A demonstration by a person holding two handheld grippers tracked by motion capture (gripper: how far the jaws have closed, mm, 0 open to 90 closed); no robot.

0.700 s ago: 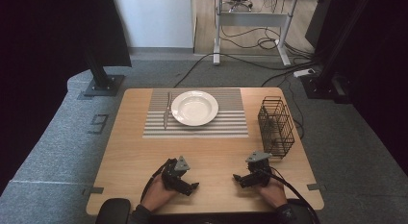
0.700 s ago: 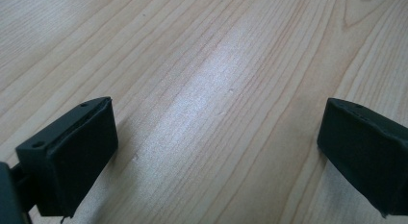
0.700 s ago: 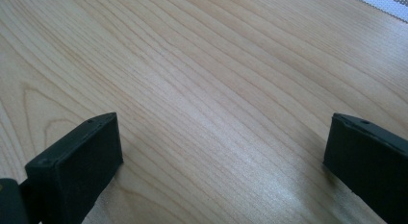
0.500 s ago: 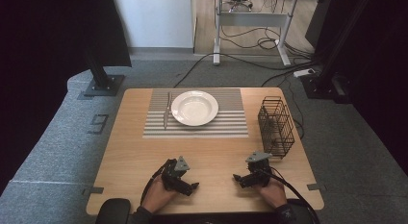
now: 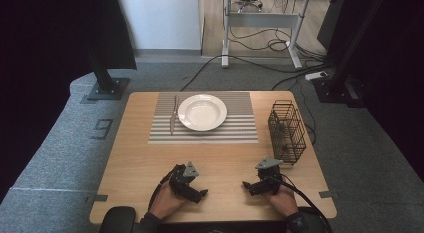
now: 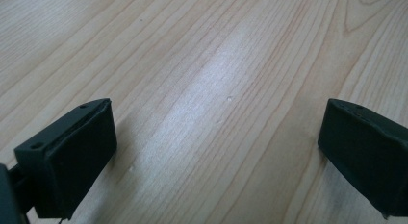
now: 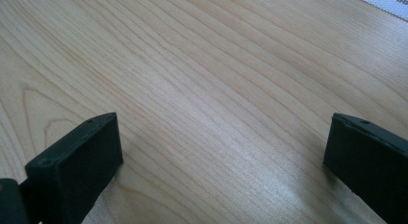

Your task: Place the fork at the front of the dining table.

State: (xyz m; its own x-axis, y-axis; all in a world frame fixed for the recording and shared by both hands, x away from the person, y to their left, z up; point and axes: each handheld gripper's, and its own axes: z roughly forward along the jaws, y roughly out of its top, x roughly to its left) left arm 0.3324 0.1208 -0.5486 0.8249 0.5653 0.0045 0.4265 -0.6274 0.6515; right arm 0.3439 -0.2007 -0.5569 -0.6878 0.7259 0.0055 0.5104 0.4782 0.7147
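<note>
Near the front edge of the wooden table (image 5: 225,158) my left gripper (image 5: 199,193) rests low in a hand, pointing right toward the middle. My right gripper (image 5: 248,185) rests a little apart from it, pointing left. In the left gripper view my left gripper (image 6: 216,152) stands open over bare wood. The right gripper view shows my right gripper (image 7: 221,156) open too, nothing between its black jaws. A white plate (image 5: 202,112) sits on a striped placemat (image 5: 240,124) at the table's far side, with a knife (image 5: 173,114) lying left of it.
A black wire basket (image 5: 286,132) stands upright at the table's right edge, just beyond my right gripper. Cables trail from both grippers toward the front edge. Grey carpet, stand bases and a desk lie beyond the table.
</note>
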